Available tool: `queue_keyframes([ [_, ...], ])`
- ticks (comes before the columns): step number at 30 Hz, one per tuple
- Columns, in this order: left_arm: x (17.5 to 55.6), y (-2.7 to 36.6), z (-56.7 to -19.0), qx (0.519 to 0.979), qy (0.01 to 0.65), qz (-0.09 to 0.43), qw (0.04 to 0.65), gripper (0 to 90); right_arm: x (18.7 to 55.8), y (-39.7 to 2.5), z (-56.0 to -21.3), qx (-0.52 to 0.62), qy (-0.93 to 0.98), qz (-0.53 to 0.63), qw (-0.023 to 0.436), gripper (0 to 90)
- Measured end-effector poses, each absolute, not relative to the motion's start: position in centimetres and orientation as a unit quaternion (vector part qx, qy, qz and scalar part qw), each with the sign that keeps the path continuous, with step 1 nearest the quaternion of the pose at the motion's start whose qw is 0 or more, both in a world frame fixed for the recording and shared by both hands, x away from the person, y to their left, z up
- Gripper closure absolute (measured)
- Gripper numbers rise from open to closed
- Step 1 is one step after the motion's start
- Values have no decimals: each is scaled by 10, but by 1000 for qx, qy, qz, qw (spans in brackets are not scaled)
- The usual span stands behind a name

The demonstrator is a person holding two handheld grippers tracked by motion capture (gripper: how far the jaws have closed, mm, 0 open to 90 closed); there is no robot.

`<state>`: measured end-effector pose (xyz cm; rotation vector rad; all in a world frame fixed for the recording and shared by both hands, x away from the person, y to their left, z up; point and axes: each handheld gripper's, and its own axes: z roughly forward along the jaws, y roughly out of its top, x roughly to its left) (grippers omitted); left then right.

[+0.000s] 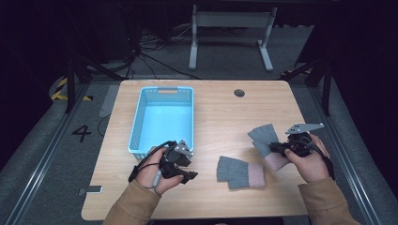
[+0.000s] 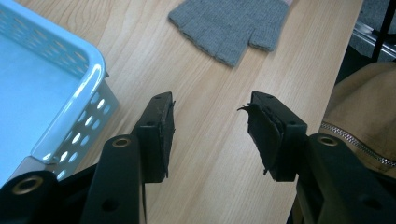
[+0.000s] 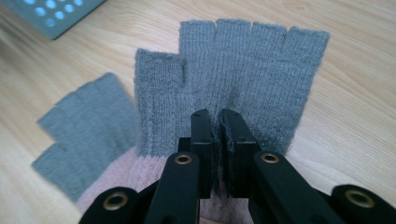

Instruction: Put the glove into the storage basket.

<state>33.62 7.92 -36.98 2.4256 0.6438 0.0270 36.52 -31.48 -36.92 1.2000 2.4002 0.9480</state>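
right tongs: you are clamping them on the far glove
left tongs: you are holding them apart beside the basket
near glove: lying on the tabletop

A light wooden table carries a blue basket and two grey gloves.

High view above the table, facing forward-down; two close gripper views, both sharing the near glove.
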Motion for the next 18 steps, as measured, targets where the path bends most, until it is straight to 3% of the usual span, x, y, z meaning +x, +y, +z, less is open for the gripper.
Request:
queue_keyframes([
  [18, 338, 71, -370, 924, 228, 6, 307, 527, 350, -293, -365, 325, 878, 334, 110, 850],
])
